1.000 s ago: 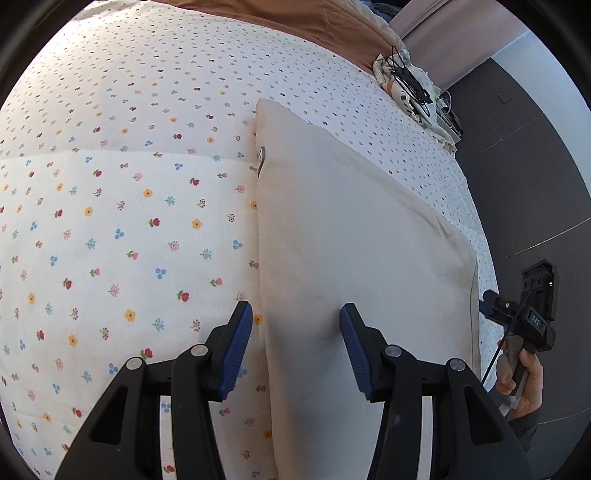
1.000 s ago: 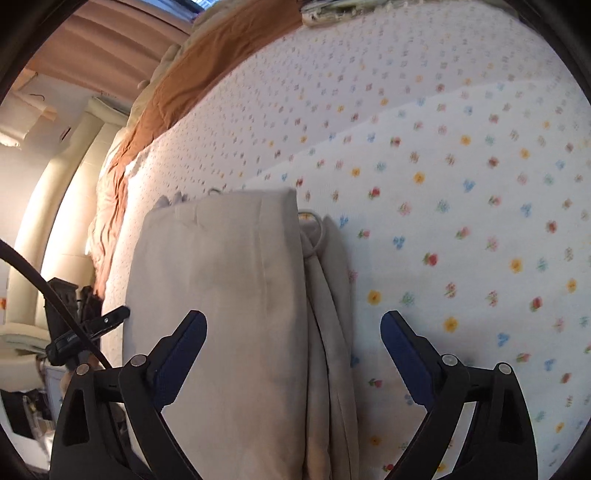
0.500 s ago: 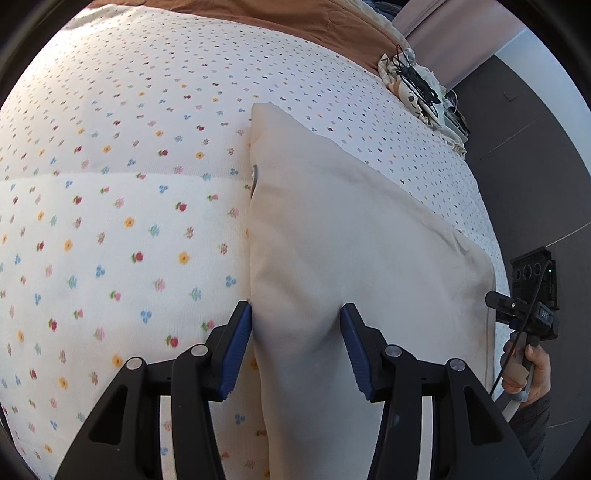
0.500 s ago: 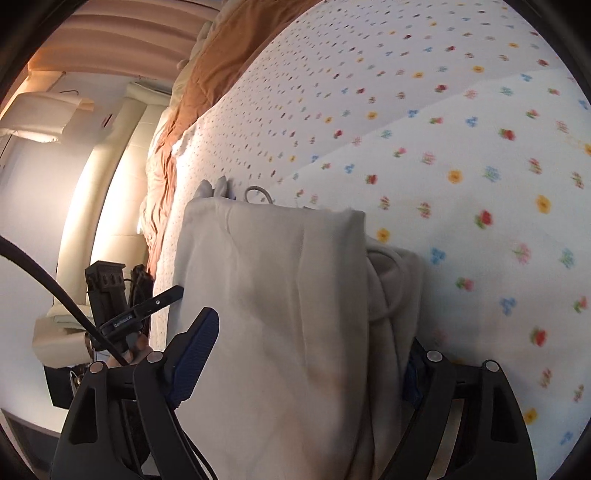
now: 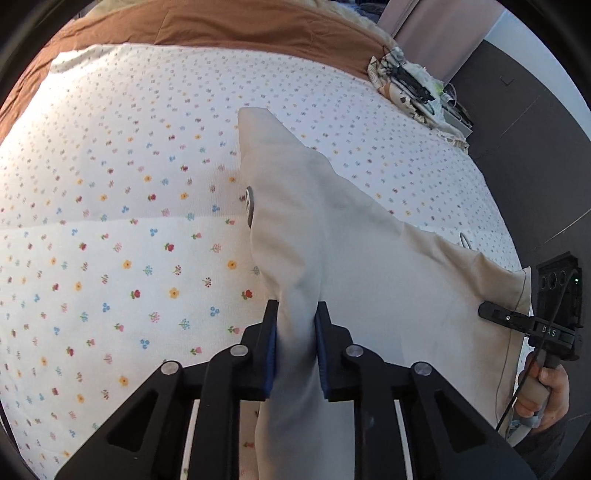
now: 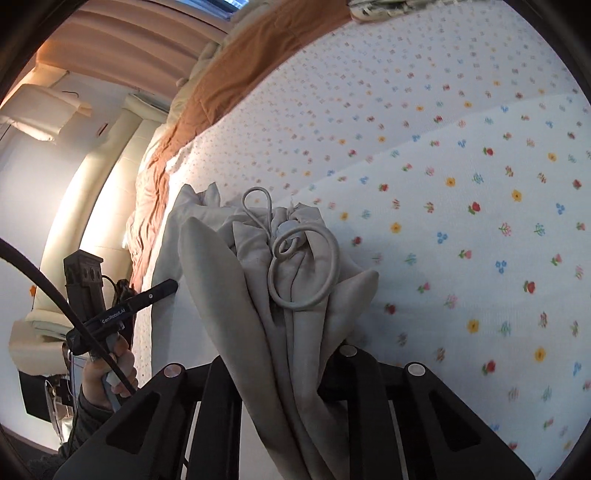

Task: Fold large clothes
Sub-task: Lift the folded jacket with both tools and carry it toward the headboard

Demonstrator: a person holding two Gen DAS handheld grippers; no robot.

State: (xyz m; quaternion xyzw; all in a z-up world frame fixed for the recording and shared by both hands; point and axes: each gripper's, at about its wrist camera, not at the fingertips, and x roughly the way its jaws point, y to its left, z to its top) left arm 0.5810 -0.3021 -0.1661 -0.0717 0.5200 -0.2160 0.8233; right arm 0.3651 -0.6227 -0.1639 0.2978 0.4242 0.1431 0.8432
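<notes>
Cloth stretched between my two tools: the beige garment [image 5: 354, 266] ran lengthwise from my left gripper [image 5: 295, 332], just clamped on one edge, to my right gripper [image 6: 291, 369], just clamped on the bunched drawstring [image 6: 306, 266] end. It lay on the flowered bedsheet [image 5: 129, 221], brown blanket [image 5: 221, 26] beyond.

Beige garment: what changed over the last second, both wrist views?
Both grippers' jaws have just been closing. The left gripper now pinches the beige garment at one edge; the right gripper clamps its bunched end by the drawstring. The cloth has lifted and creased between them. The floral bedsheet and brown blanket are unchanged.
</notes>
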